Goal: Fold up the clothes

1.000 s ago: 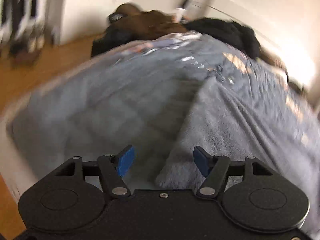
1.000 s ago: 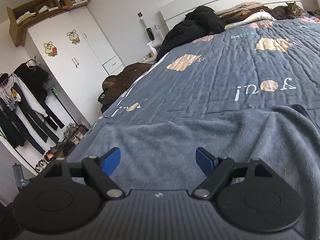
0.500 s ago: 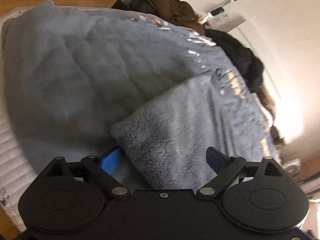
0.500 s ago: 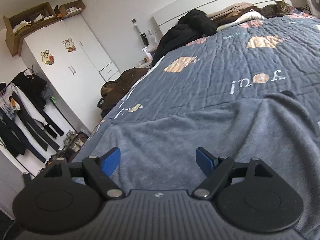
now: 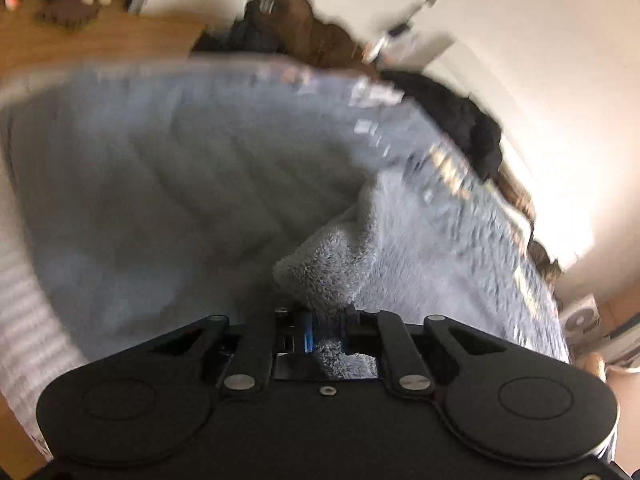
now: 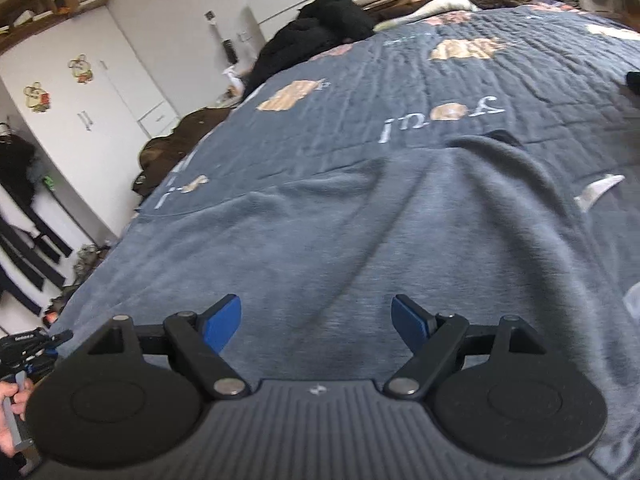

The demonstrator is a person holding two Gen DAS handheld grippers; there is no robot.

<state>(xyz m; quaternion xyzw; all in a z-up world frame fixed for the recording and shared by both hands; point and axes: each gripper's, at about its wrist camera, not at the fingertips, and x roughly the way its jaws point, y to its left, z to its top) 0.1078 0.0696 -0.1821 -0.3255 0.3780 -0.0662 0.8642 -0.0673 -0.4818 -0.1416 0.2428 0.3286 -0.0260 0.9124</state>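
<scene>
Left wrist: fleece corner (image 5: 324,280) between closing claw (image 5: 326,330)

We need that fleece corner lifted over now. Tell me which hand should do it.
Left. The left gripper is closing with the fleece corner between its jaws; the right gripper is open above flat cloth.

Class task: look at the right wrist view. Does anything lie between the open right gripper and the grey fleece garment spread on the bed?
Nothing visible does. The right gripper is open directly over the fleece garment, with only bare fabric between and ahead of its fingers.
</scene>
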